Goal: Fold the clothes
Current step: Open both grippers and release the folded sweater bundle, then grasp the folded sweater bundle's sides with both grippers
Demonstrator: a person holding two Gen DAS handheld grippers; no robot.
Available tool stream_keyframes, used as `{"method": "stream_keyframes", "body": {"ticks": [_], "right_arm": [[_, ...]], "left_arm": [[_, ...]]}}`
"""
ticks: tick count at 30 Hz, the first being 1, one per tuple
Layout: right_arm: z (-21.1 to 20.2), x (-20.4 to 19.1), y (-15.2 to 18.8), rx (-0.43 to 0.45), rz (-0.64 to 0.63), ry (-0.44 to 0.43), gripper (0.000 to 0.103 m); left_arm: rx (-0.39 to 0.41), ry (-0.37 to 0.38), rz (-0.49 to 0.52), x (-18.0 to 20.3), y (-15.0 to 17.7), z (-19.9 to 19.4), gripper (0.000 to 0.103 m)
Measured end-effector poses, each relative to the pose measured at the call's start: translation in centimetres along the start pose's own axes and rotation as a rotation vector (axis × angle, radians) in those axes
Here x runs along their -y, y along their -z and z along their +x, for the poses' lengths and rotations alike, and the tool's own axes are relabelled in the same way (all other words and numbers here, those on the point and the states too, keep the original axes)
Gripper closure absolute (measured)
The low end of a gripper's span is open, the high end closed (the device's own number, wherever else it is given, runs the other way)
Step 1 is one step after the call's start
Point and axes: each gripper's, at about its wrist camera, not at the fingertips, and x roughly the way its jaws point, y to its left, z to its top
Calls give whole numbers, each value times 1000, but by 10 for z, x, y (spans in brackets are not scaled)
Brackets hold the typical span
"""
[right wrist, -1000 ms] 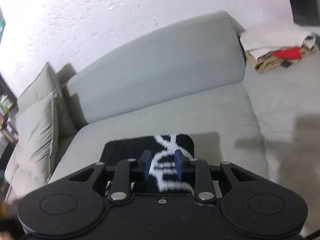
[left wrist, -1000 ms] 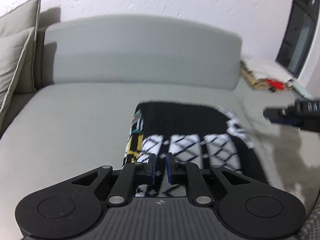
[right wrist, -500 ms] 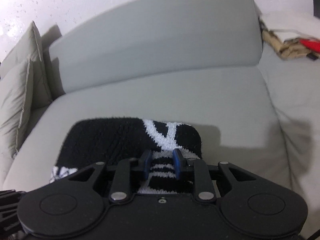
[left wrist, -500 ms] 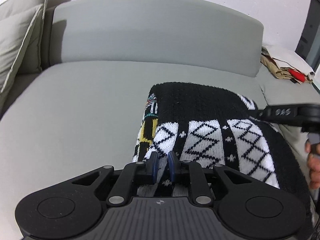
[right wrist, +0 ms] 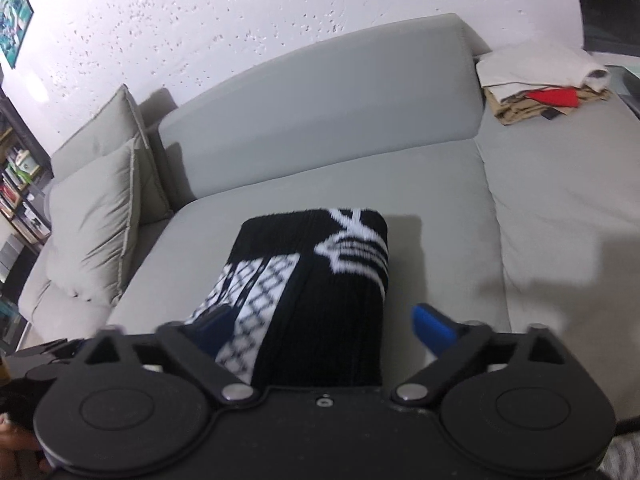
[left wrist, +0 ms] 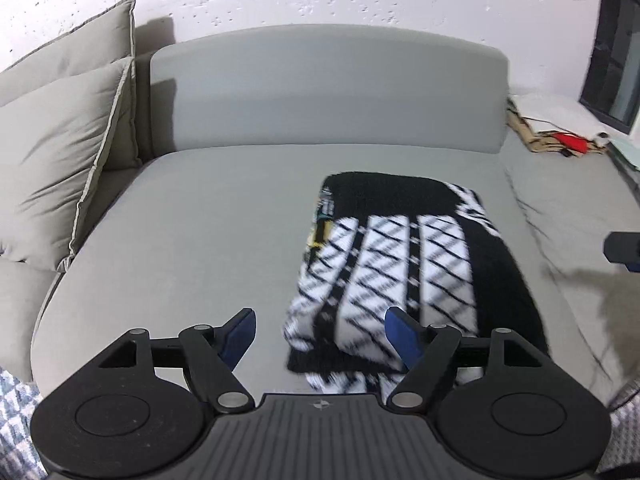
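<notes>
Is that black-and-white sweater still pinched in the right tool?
No, the right tool has just been opening and its blue fingers stand apart, clear of the folded sweater lying on the sofa.

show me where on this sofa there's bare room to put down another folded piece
The widest bare patch is the seat between the cushions and the folded sweater. A narrower strip lies between the sweater and the backrest. The next seat right of the sweater is bare too, up to the clothes pile at its far end, which is crowded.
</notes>
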Motion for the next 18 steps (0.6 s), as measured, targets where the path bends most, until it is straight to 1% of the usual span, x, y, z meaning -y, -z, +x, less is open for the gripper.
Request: {"method": "stream_keyframes", "body": {"ticks": [4,8,11,13,15,18], "right_arm": [[-21,-1,17,-13,35,-21,0],[-27,3,29,-10,73,-50,0],[-22,7,36,-24,101,-47,0],[-18,9,38,-31,118,-51,0],[-14,10,40,-35,127,-59,0],[-7,12,42,-45,143,-68,0]], "left_arm": [[-11,12,-1,5,11,-13,29],[29,44,-26,-5,24,-15,25],[60,41,-68,-18,32,-10,24],[51,38,-101,-29,35,-3,24],[38,57,-141,-39,37,3,24],[29,104,-216,-55,39,12,23]]}}
